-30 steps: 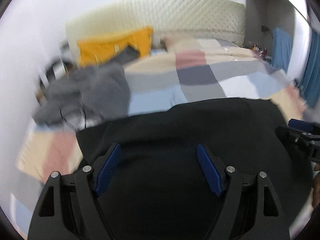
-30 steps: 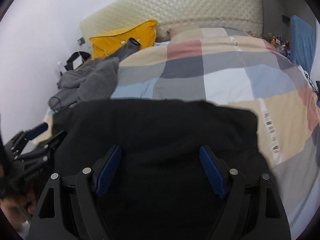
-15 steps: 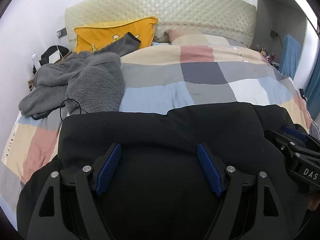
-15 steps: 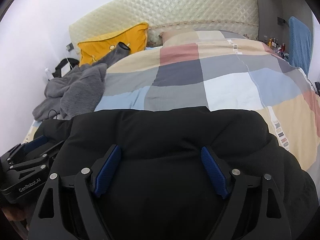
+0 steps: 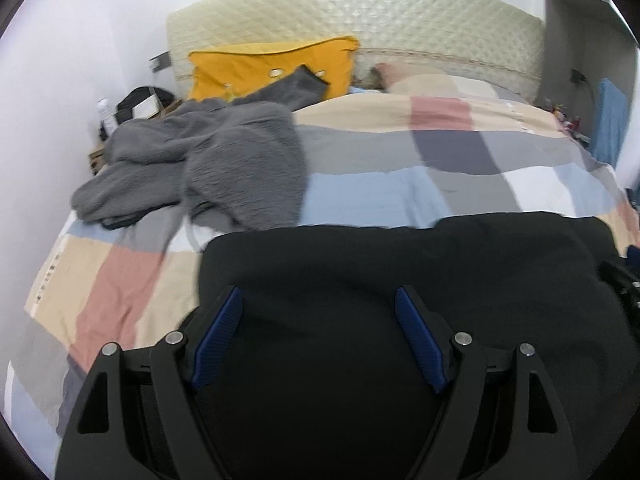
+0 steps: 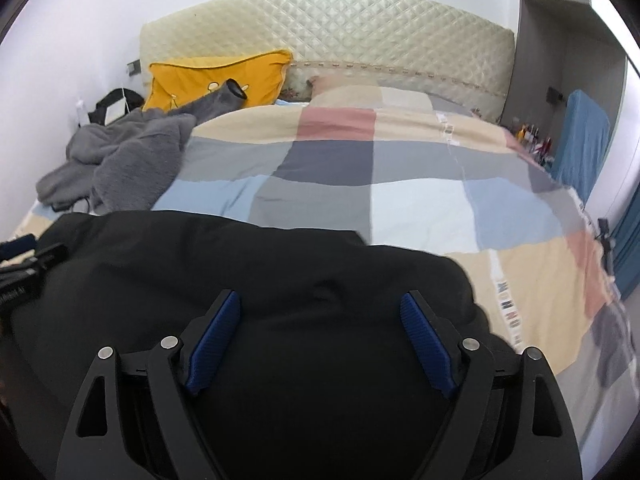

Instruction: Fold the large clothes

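Observation:
A large black garment (image 5: pixel 400 280) lies spread on the near part of the bed, filling the lower half of both views (image 6: pixel 240 280). My left gripper (image 5: pixel 318 300) is open, its blue pads wide apart just over the garment's left part. My right gripper (image 6: pixel 320 304) is open over the garment's right part. Neither holds cloth. The right gripper's body shows at the left wrist view's right edge (image 5: pixel 624 284); the left gripper's body shows at the right wrist view's left edge (image 6: pixel 24 264).
The bed has a checked quilt (image 5: pixel 440 152) in beige, pink, grey and blue. A grey fleece garment (image 5: pixel 208 160) lies heaped at the left. A yellow pillow (image 5: pixel 272 68) leans on the quilted headboard (image 6: pixel 340 28). A blue cloth (image 6: pixel 580 140) hangs at the right.
The black garment has been pushed forward and settled lower on the bed. Both grippers stay open and have shifted slightly; the left view has swung to the left.

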